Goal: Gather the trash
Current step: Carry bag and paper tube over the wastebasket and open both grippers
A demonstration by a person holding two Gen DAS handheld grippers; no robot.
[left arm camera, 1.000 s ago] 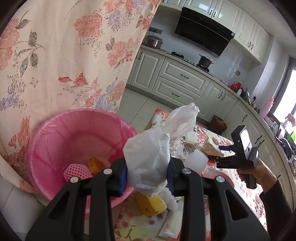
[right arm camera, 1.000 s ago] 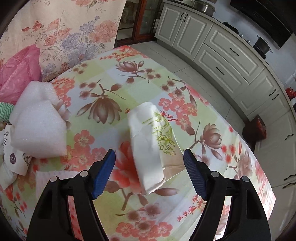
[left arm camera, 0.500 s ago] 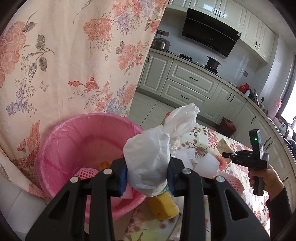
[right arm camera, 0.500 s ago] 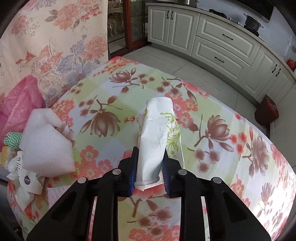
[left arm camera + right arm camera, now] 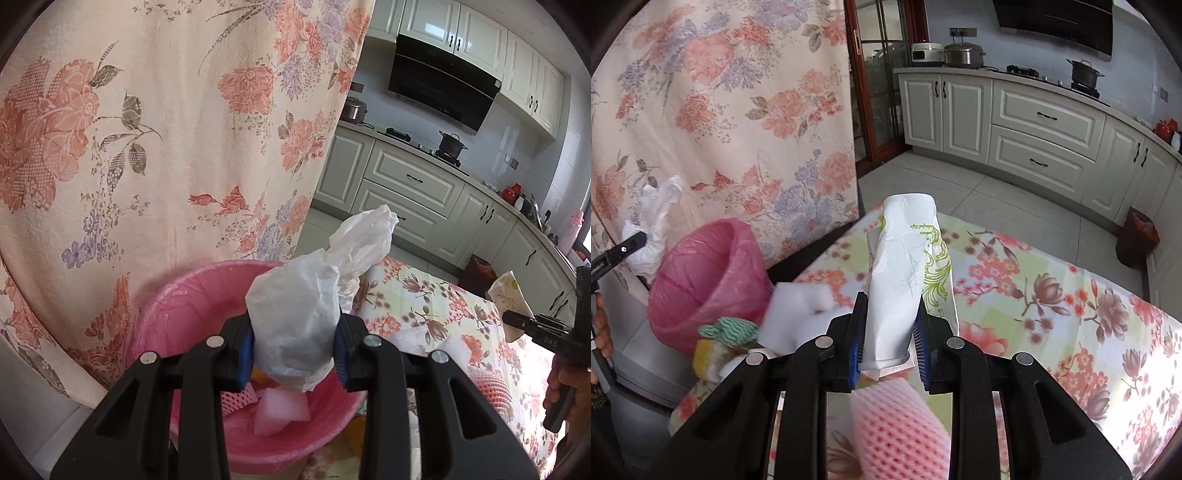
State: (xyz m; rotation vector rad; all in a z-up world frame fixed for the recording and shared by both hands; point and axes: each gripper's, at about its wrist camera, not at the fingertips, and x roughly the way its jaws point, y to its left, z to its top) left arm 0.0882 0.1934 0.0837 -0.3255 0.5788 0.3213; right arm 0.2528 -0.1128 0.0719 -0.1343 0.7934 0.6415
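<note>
Clamping a white bag [image 5: 295, 332], left gripper [image 5: 293, 360]; right gripper [image 5: 888, 349] pinches green-scripted wrapper [image 5: 905, 280], writing unreadable.

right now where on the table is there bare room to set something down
The floral tablecloth lies bare right of the paper cup held in the right claw. It is crowded by the pink bin: white foam block, green cloth, pink foam net.

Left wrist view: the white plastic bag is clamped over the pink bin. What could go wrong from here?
1. The white plastic bag is light; released here, it may drift past the pink bin rim.
2. The left gripper might snag the bin's loose liner.
3. The right gripper pinches only the paper package base; it could slip.
</note>
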